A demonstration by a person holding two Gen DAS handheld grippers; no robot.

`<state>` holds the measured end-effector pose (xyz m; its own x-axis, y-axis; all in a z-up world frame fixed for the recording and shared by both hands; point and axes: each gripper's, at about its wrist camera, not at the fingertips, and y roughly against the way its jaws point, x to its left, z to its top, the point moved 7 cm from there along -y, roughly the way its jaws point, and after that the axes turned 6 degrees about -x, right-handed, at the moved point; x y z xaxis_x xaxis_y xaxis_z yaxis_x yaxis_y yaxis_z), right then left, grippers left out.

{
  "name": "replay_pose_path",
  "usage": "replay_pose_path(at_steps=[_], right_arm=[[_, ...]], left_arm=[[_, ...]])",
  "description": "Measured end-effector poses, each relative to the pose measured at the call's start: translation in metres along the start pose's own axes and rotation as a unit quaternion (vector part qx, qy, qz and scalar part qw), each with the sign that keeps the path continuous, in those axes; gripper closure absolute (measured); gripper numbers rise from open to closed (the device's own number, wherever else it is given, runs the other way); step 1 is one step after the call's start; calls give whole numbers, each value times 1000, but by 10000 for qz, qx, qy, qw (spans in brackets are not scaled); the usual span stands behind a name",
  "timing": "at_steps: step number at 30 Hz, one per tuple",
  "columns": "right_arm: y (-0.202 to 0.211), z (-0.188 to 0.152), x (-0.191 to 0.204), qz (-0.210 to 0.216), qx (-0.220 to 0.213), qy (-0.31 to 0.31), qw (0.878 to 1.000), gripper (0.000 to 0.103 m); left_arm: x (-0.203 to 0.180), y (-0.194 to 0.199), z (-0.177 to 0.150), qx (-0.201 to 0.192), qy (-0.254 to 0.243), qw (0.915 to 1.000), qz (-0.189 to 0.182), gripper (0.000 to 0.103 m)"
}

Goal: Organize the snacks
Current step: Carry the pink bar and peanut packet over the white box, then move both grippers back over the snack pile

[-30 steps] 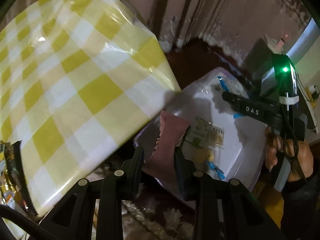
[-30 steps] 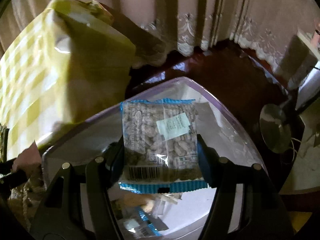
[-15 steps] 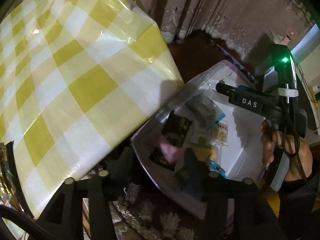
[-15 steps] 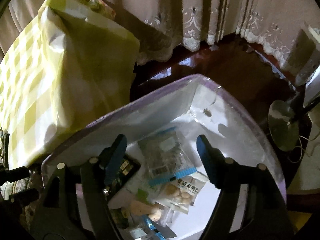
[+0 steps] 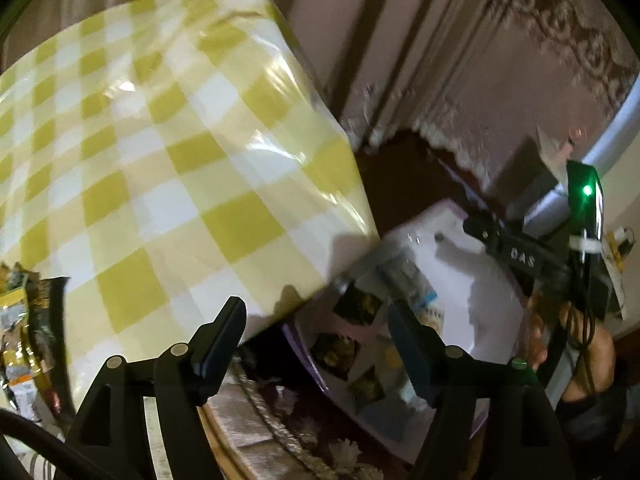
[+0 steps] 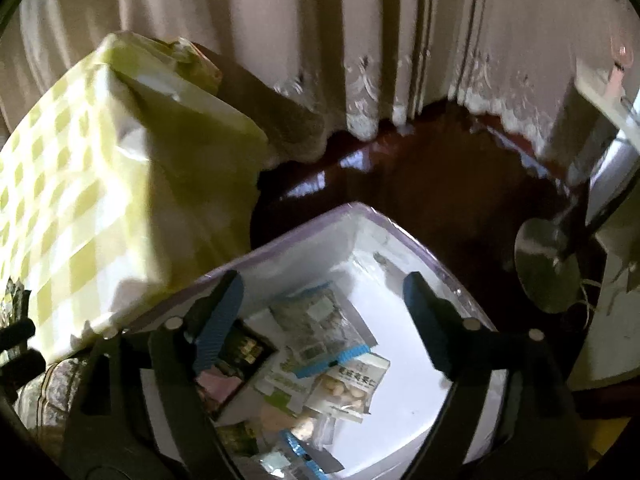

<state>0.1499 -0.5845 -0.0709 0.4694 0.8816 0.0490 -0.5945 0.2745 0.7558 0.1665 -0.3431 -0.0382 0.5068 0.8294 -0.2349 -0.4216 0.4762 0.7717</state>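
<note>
- Draping over the table at the left, the yellow-and-white checked cloth [image 5: 168, 168] is the biggest thing in both views, its corner hanging just above the bin's near rim.
- The white bin with a lilac rim [image 6: 400, 236] sits on the dark floor beside the table, below both grippers.
- The right gripper [image 6: 320, 316] hangs over the bin — its jaws have just been opening and stand spread wide, nothing between them.
- The left gripper [image 5: 316, 332] hangs at the bin's left edge, jaws likewise just opened and apart, empty; in its view the hand [image 5: 576, 348] on the other tool shows at the right.
- The snacks lie in a loose heap on the bin's floor: a clear blue-edged nut packet [image 6: 320, 324] on top, a small white packet [image 6: 352, 380] touching its lower edge, a dark packet [image 6: 244, 344] and a pink one [image 6: 218, 384] — both at the left.
</note>
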Motion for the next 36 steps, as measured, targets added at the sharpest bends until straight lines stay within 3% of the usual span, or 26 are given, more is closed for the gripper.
replay_pose_path(at_steps=[8,16,21,26,36], right_arm=[[30,16,54,-161,-490,609,9968,11],[55,7,132,551,-703,1094,9900,11],[64,-14,185,1237,-362,1321,9828,11],[73,-30,226,1715,-151,1393,9752,11],[98,-60,296,2145,114,1747,9609,11]], left_arm=[[33,32,-5,-323,391,9983,275,27],[92,71,-19,-538,952,9914,720,27],[144,102,-42,-557,1260,9786,1529,27],[196,131,-67,-628,1735,9608,2068,27],[257,163,-103,-677,2308,9419,2344,27]])
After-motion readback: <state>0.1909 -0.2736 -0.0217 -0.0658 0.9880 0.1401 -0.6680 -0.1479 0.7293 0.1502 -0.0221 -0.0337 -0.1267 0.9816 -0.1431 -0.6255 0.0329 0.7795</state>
